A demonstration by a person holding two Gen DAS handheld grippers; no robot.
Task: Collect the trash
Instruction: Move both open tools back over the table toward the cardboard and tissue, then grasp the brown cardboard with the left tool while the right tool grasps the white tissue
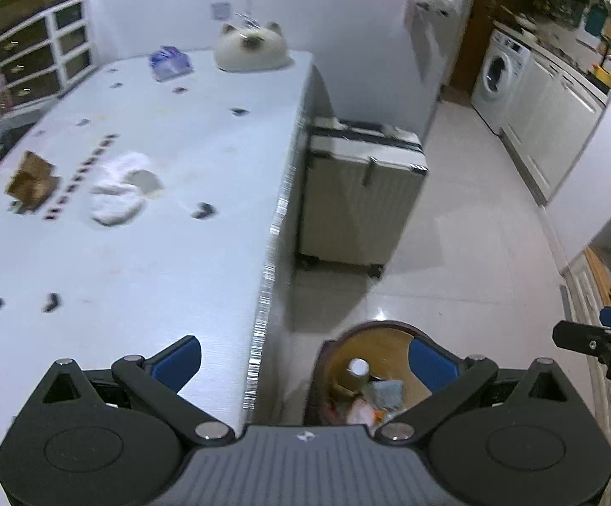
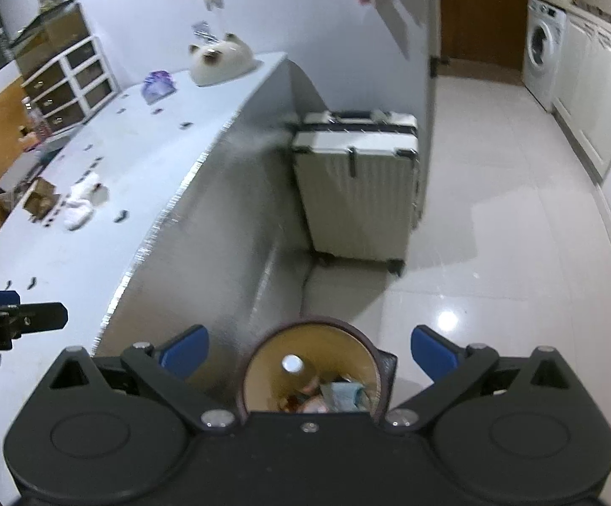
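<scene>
So both of my tools are empty: the left gripper point(image 1: 303, 362) has its blue pads spread wide with nothing between them, hanging over the table's edge, and the right gripper point(image 2: 309, 352) is likewise splayed apart, poised directly above the round dark-rimmed waste bin with a tan inside point(image 2: 263, 362) that stands on the pale tiled floor point(image 2: 495, 232) against the table's side. I can see the bin already holds a share of the job: a bottle with a white cap point(image 2: 292, 363), some crumpled paper and bits of wrapper lie in it. I judge the task partway done, not finished, because the long white table point(image 1: 158, 253) carries more to fetch: a crumpled white tissue heap point(image 1: 118, 187) well up the surface, and just beside it a torn brown cardboard piece point(image 1: 31, 179). Farther back lies a bluish plastic packet point(image 1: 170, 62) near a cream cat-faced cushion point(image 1: 251, 46) (the packet may be trash, the cushion surely not; I can't settle the packet from here). A pale ribbed suitcase point(image 2: 356, 185) stands on the floor beyond the bin, well clear. My guess is the tissue comes next.
</scene>
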